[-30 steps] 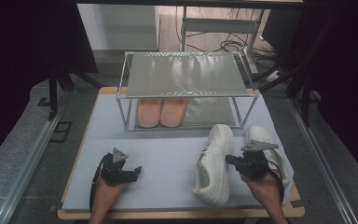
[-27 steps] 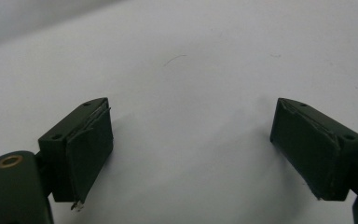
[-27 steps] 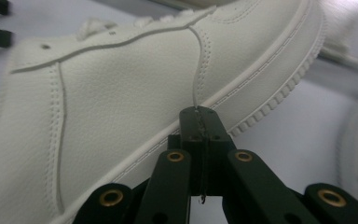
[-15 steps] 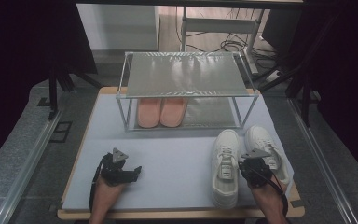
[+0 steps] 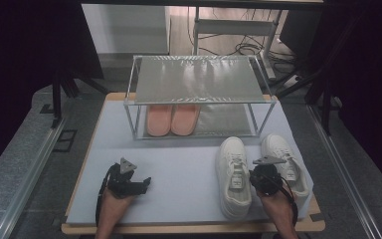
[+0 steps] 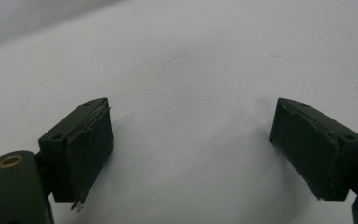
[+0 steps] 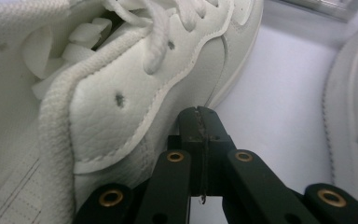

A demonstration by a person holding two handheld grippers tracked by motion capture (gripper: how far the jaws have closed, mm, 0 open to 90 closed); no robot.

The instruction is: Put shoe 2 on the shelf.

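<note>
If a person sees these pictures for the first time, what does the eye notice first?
Probably the two white sneakers lying side by side at the mat's front right, with the right gripper shut between them. Behind them, a pair of orange slippers sits under the metal rack.

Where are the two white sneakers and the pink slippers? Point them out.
left white sneaker [image 5: 235,174], high view, on its laces.
right white sneaker [image 5: 280,149], high view, on its toe.
pink slippers [image 5: 172,119], high view, between the pair, under the rack.
</note>
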